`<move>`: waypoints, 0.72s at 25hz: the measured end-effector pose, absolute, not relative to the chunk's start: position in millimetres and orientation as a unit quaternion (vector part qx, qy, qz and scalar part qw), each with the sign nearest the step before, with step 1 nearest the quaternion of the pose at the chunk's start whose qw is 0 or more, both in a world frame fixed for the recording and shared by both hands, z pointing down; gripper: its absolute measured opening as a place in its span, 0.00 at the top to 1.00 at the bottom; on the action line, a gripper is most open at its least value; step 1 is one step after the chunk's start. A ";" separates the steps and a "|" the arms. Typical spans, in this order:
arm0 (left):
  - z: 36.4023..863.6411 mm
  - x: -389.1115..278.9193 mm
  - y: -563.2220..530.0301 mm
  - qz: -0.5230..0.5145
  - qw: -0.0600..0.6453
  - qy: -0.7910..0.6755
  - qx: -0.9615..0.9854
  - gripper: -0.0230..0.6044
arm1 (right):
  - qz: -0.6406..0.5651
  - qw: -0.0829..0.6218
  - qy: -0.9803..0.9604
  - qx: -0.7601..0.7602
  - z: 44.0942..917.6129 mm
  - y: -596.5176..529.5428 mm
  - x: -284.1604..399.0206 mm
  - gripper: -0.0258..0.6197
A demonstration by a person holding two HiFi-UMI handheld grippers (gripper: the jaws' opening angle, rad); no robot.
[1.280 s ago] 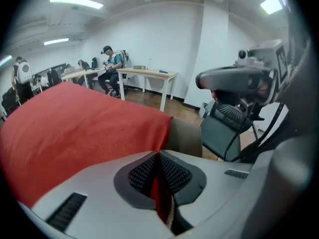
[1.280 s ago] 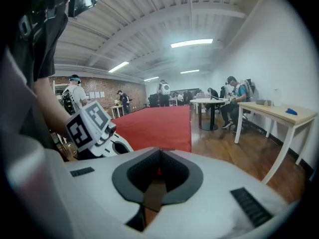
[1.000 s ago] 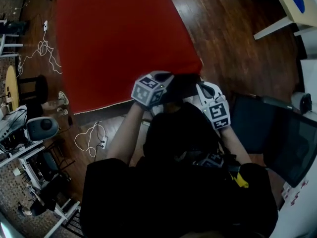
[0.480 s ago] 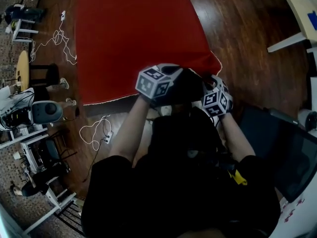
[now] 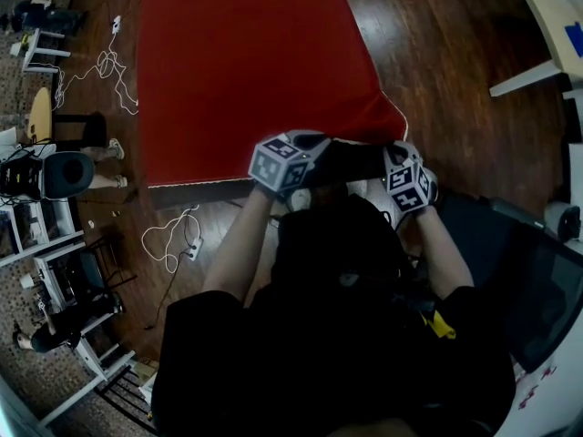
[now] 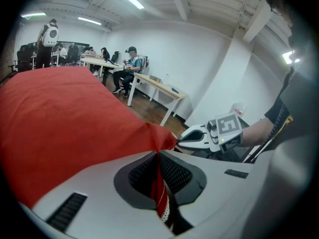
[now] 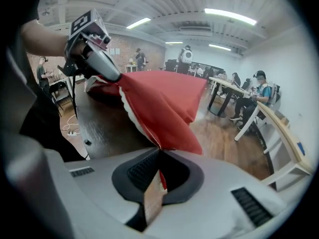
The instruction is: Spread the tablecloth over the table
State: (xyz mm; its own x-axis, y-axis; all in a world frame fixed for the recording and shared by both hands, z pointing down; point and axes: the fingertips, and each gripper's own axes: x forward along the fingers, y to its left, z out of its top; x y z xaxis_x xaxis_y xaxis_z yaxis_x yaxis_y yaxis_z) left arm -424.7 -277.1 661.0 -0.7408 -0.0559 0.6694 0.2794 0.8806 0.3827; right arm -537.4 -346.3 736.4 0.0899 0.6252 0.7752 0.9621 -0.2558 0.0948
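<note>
A red tablecloth [image 5: 246, 71] lies spread over a dark table [image 5: 182, 194] in front of me. My left gripper [image 5: 314, 146] is shut on the cloth's near edge, and red fabric shows pinched between its pads [image 6: 158, 156]. My right gripper [image 5: 397, 150] is at the cloth's near right corner. Its jaws have just been closing, and they stand shut with a fold of the tablecloth [image 7: 159, 103] between them [image 7: 159, 153]. Each gripper shows in the other's view, close together: the right gripper [image 6: 180, 142] and the left gripper [image 7: 117, 78]. Bare dark tabletop [image 7: 107, 123] shows under the lifted corner.
The floor is wood, with white cables and a power strip [image 5: 173, 244] at the left. Stools and equipment [image 5: 55, 171] stand along the left side. A white table [image 5: 547, 25] is at the upper right, and a black chair [image 5: 537, 280] at my right. People sit at tables [image 6: 130, 66] behind.
The right gripper has moved in from beside my body to the cloth's near right corner, next to the left gripper. The corner now hangs pulled out toward me.
</note>
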 end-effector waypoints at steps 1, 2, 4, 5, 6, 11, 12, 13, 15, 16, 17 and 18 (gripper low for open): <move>666.9 -424.1 -286.6 -0.231 0.359 -0.902 -0.056 0.95 | -0.372 0.233 -0.571 -0.694 742.4 -355.4 -545.4 0.94; 672.4 -424.3 -296.3 -0.222 0.364 -0.903 -0.051 0.95 | -0.374 0.237 -0.576 -0.687 746.6 -363.7 -553.2 0.94; 683.1 -425.2 -313.1 -0.191 0.377 -0.905 -0.047 0.95 | -0.382 0.234 -0.583 -0.678 743.5 -374.6 -566.6 0.94; 688.6 -426.2 -319.6 -0.173 0.384 -0.906 -0.047 0.94 | -0.387 0.228 -0.585 -0.675 739.4 -378.3 -571.9 0.94; 694.3 -427.4 -325.1 -0.157 0.390 -0.906 -0.047 0.93 | -0.392 0.226 -0.585 -0.673 738.4 -382.8 -576.3 0.94; 718.4 -433.0 -340.8 -0.136 0.420 -0.897 -0.032 0.91 | -0.401 0.244 -0.579 -0.667 748.6 -405.7 -589.4 0.94; 720.0 -433.6 -343.5 -0.144 0.419 -0.896 -0.030 0.91 | -0.405 0.248 -0.576 -0.666 750.0 -410.3 -591.6 0.94; 720.9 -433.4 -346.6 -0.153 0.417 -0.896 -0.027 0.90 | -0.408 0.251 -0.573 -0.666 751.1 -414.8 -592.9 0.94; 722.1 -430.5 -353.0 -0.169 0.413 -0.895 -0.022 0.90 | -0.413 0.251 -0.563 -0.670 749.6 -420.4 -591.2 0.94; 722.7 -429.0 -355.9 -0.175 0.411 -0.894 -0.019 0.90 | -0.416 0.249 -0.557 -0.674 746.9 -421.6 -589.0 0.94; 723.0 -427.8 -359.0 -0.181 0.410 -0.894 -0.016 0.90 | -0.419 0.248 -0.552 -0.677 745.5 -423.7 -587.3 0.94; 722.7 -427.0 -362.7 -0.186 0.409 -0.893 -0.013 0.90 | -0.421 0.251 -0.548 -0.678 746.8 -427.7 -586.3 0.94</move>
State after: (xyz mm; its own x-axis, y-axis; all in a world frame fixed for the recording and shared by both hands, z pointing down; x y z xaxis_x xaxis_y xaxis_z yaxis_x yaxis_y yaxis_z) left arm -427.0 -362.7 722.7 -0.6651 -0.1296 0.7354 0.1754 0.9301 0.3226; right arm -586.3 -427.7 746.8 0.0444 0.5316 0.8458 0.9545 -0.2725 0.1212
